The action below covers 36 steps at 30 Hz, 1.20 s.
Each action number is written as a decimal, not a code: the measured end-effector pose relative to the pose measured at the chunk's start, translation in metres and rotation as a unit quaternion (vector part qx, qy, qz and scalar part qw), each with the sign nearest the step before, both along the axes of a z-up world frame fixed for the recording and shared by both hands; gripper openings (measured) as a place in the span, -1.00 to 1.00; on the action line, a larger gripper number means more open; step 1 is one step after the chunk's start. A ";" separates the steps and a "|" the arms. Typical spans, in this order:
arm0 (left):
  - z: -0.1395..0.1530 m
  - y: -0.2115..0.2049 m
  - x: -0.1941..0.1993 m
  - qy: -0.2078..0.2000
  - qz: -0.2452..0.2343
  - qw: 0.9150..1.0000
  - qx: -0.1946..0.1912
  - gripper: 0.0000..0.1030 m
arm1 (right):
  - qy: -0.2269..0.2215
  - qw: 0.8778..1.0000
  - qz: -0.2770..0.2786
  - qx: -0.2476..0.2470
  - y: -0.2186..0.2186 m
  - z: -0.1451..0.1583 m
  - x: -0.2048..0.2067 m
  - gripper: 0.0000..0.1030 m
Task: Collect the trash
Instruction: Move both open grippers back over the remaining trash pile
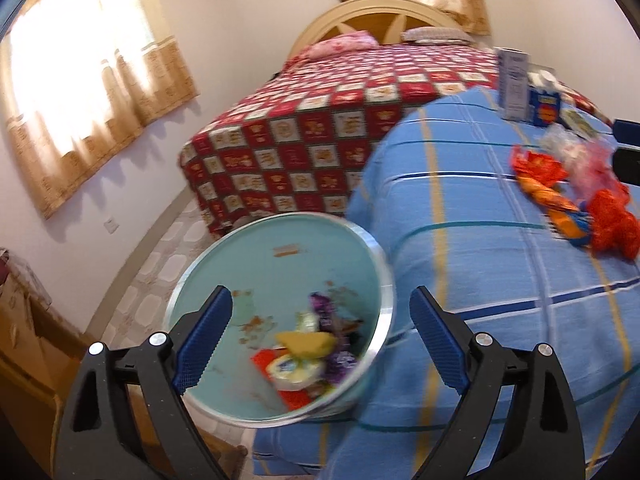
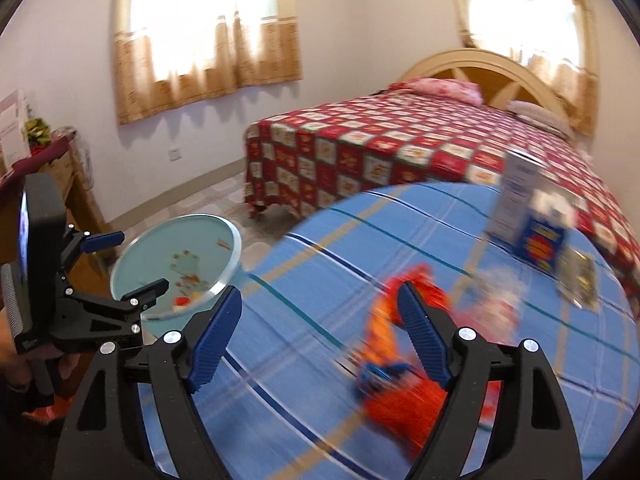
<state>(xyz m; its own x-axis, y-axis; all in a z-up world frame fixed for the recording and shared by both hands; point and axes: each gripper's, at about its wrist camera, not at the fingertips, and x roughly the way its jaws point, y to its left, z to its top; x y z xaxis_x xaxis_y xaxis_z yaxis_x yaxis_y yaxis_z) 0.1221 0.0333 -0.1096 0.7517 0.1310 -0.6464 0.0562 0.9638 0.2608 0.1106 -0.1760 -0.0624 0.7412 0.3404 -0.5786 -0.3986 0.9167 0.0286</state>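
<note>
Reaching over the blue plaid-covered surface (image 2: pixel 304 272), the right hand-held gripper (image 2: pixel 320 316) is seen with its jaws spread wide and nothing between them. The orange and red wrappers (image 2: pixel 400 360) lie crumpled on the cloth just ahead of it, partly behind its right finger; whether the finger touches them cannot be told through the blur. The left hand-held gripper (image 1: pixel 322 312) is likewise held open and empty, poised above the pale blue trash bin (image 1: pixel 256 264), which stands on the floor just beside the surface's edge and already holds several discarded wrappers (image 1: pixel 304 356).

The step in hand is judged to be the pick-up of the orange and red wrappers. It would be done best if the open jaws were brought down astride the thickest bunched part of the foil, not a loose corner, so that the whole piece is lifted at once. The cloth beneath should be kept out of the pinch, since a caught fold would drag the cover and the things upon it. Farther back, a white and blue carton (image 2: pixel 520 208), a clear plastic bag (image 2: pixel 500 296) and a flat dark packet (image 2: pixel 580 280) rest on the same surface; the upright carton could be toppled by a careless sweep.
</note>
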 end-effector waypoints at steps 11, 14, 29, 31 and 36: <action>-0.011 -0.085 0.008 0.009 -0.087 0.996 -0.012 0.74 | 0.044 0.984 -0.171 0.015 -0.130 -0.033 -0.023 0.61; -0.016 -0.097 0.014 0.020 -0.089 0.996 -0.015 0.74 | 0.042 0.983 -0.176 0.012 -0.142 -0.036 -0.021 0.60; -0.008 -0.050 0.013 0.006 -0.021 0.999 -0.040 0.79 | 0.090 0.983 -0.154 0.037 -0.103 -0.059 -0.020 0.18; -0.009 -0.048 0.013 0.009 -0.022 0.999 -0.043 0.79 | 0.096 0.984 -0.146 0.037 -0.098 -0.061 -0.018 0.16; -0.007 -0.048 0.012 0.004 -0.026 0.999 -0.045 0.79 | 0.086 0.982 -0.158 0.056 -0.099 -0.057 -0.022 0.01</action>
<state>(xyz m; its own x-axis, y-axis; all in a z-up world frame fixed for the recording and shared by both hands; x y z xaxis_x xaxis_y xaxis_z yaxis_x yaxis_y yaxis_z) 0.1337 -0.0147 -0.1161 0.7511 0.0327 -0.6594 0.1087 0.9790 0.1723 0.0886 -0.2746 -0.1194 0.7150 0.1773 -0.6763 -0.0754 0.9812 0.1775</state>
